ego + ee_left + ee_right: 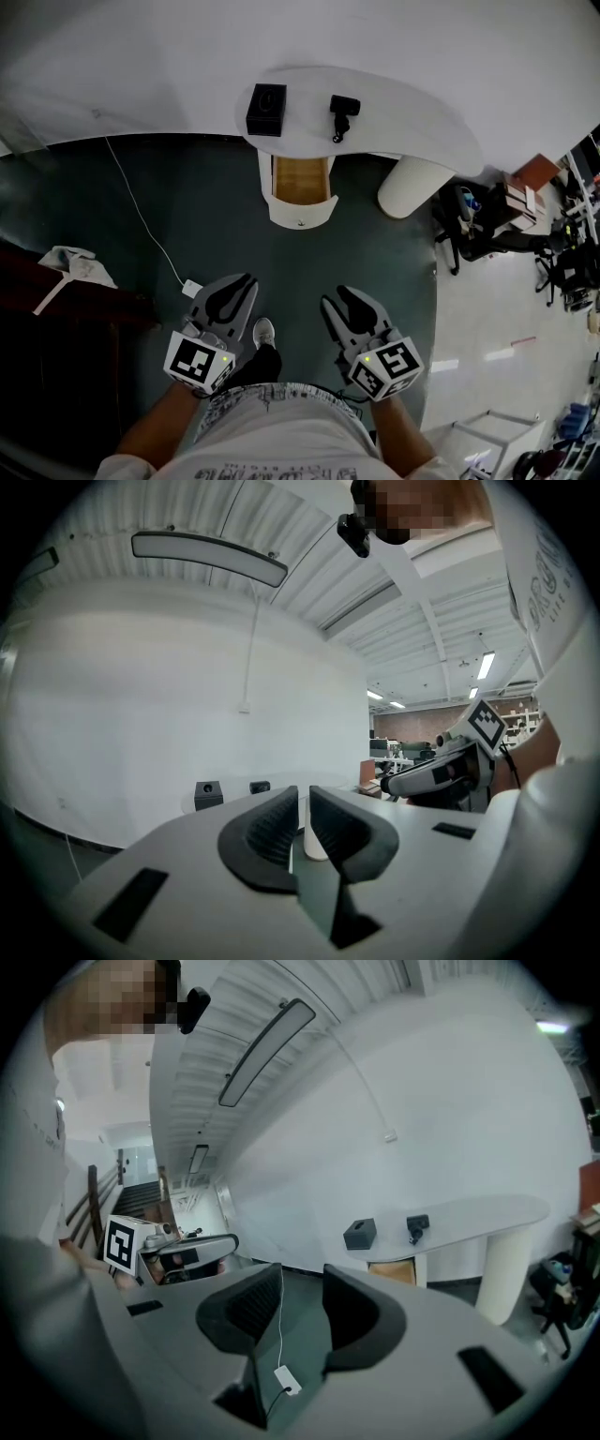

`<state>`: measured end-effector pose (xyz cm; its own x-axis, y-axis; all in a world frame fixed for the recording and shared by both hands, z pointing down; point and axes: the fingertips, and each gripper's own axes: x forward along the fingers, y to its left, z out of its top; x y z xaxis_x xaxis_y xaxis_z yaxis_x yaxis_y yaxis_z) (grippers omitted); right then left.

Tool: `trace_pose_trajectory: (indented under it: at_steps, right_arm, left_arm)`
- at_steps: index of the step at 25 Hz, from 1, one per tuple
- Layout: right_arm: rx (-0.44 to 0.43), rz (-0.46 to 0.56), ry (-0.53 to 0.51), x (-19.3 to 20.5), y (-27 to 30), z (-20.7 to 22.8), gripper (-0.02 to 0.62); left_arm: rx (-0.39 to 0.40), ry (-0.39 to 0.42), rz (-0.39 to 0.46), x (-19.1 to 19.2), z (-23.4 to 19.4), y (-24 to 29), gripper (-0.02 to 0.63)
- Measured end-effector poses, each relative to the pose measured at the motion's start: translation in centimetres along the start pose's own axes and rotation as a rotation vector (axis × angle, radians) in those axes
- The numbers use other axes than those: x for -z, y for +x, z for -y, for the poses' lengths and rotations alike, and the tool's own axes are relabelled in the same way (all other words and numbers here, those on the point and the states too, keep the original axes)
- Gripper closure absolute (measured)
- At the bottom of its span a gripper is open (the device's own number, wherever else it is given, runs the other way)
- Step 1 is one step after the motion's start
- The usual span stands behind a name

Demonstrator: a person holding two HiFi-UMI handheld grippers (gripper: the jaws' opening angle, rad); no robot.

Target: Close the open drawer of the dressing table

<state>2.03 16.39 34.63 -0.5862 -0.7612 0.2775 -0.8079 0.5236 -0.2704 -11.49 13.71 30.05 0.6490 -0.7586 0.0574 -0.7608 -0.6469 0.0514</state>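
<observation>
Drawer point(300, 183) of the dressing table point(412, 117) stands pulled out from under the desk's front edge. Its wooden inside is open to view, and its curved white front faces us across a stretch of dark floor. It lies straight ahead of both grippers and well apart from them. Its long axis, the line it slides along, runs directly away from us into the desk.

That line falls between our two hands. We judge the right gripper point(336, 300) slightly closer to it than the left gripper point(234, 289), though either could push the front home.

Both are released and hold nothing. The left jaws stand a narrow gap apart, the right ones wider, with only a white cable point(279, 1335) on the floor showing between them.

The drawer's back end is hidden under the desktop. Any knob on the front is too small to make out. In the left gripper view our own jaws cover most of the drawer.
</observation>
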Motion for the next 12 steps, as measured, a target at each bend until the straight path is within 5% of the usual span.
trace_pose_trajectory:
  at_steps: [12]
  right_arm:
    - [0.072,-0.032,0.014,-3.2,10.7,3.3,0.448]
  left_arm:
    - [0.06,-0.019,-0.017,0.0,-10.4,6.6,0.552]
